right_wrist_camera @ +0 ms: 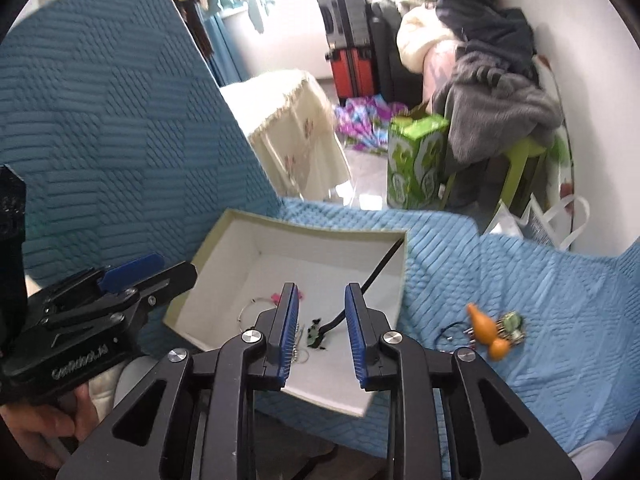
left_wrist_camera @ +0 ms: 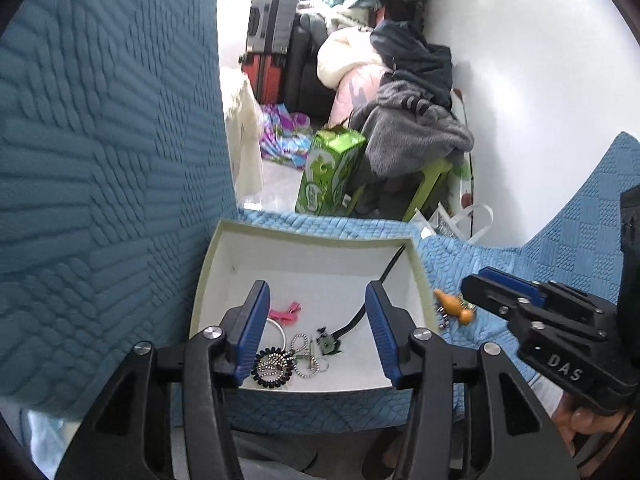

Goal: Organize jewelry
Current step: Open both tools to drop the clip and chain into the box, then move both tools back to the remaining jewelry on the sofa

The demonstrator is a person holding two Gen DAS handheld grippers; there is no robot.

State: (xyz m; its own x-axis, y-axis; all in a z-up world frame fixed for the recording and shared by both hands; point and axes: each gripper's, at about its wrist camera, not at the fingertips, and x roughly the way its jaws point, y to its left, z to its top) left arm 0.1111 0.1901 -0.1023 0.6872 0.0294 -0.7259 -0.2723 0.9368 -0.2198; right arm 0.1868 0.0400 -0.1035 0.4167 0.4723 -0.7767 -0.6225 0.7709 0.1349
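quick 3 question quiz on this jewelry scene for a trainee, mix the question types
1. True or false: the orange gourd charm lies inside the box.
2. Multiple choice: the pink clip is A) in the box, B) on the blue cover, C) held by the left tool.
3. Fill in: the right tool is ____ and holds nothing.

Key:
1. False; it lies on the cover, right of the box.
2. A
3. open
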